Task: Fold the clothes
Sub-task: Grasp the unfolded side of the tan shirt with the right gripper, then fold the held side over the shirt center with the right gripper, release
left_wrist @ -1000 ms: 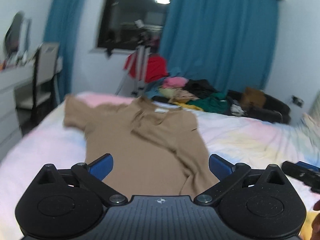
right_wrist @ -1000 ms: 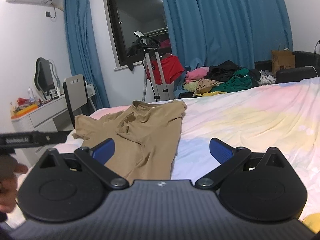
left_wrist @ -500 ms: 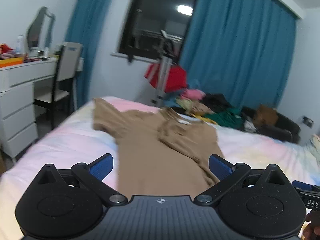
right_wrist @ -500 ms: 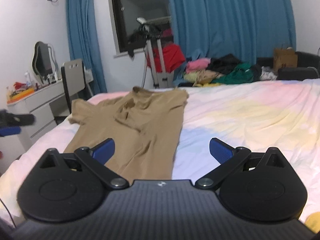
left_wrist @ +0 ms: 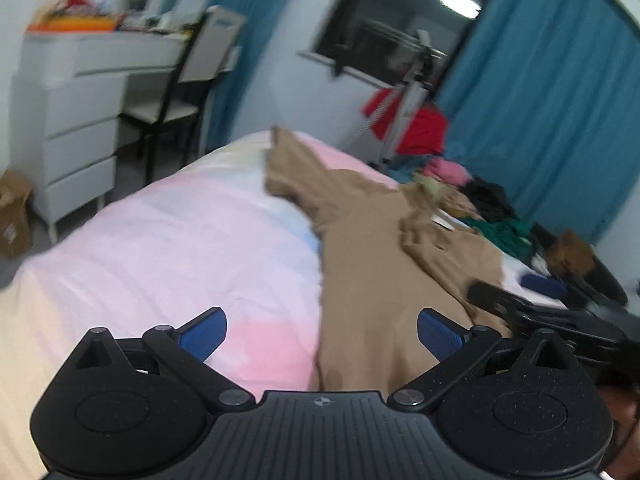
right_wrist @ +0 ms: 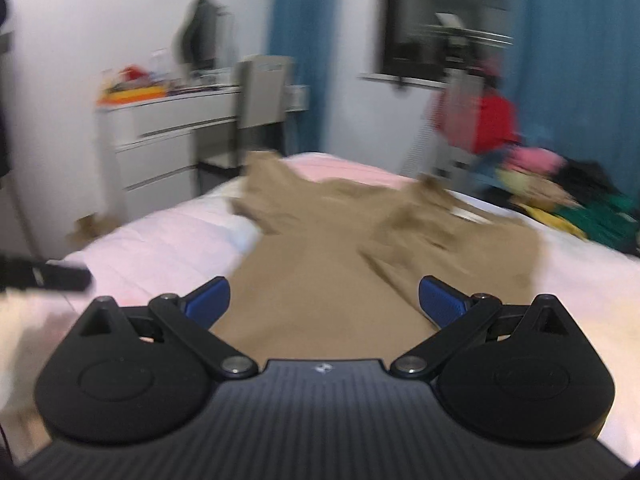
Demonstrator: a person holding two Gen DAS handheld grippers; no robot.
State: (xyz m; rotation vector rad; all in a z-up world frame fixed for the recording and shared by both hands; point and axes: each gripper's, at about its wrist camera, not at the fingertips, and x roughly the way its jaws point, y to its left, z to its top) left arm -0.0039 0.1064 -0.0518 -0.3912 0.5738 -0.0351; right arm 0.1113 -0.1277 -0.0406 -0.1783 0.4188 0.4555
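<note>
Both tongs have swung leftward: left tongs [left_wrist: 322, 334] and right tongs [right_wrist: 324, 298], spread and empty, now face the tan shirt [right_wrist: 340, 264], likely for grabbing its hem.

Home bedroom. Evidence: bed [left_wrist: 168, 240] with pastel sheet; white dressing table [left_wrist: 76, 92] with drawers and cluttered top; chair [left_wrist: 188, 80] beside it; blue curtains [left_wrist: 552, 100] framed a dark window [left_wrist: 384, 28]; heaped clothes [right_wrist: 560, 192] lay beyond the bed.

Matt tan cloth shirt [left_wrist: 372, 264] lies on soft, smooth bedsheet [left_wrist: 168, 240].
</note>
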